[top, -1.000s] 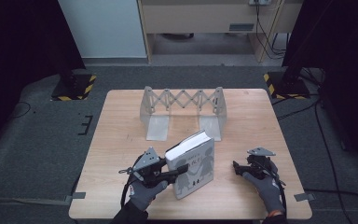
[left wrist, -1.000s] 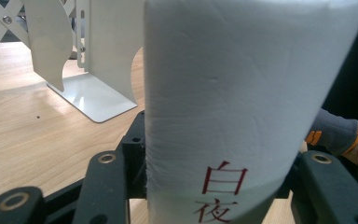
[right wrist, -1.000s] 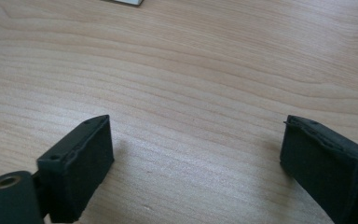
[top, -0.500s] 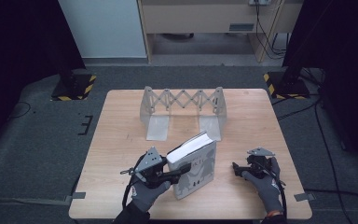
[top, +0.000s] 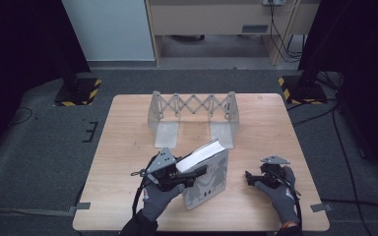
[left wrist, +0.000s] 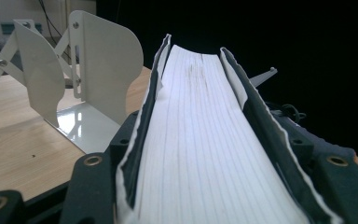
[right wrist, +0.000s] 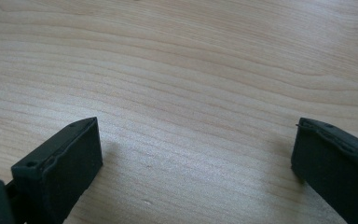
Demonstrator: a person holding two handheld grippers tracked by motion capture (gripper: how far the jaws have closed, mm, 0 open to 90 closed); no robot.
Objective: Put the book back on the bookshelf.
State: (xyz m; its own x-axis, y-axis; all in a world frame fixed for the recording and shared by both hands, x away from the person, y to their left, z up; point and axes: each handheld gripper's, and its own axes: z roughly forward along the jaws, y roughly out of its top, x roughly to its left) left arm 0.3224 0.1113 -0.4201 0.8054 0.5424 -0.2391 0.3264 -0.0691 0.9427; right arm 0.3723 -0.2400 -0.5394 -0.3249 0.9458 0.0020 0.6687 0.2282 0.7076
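Both my left fingers (left wrist: 205, 196) pinch the book (top: 204, 169), now tipped higher than a moment ago, toward the rack (top: 192, 115); right fingers (right wrist: 191, 158) spread.

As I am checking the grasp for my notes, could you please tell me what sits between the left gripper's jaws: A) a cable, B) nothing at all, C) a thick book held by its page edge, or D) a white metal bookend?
C: in the left gripper view the book fills the gap between the left gripper jaws, page edges up.
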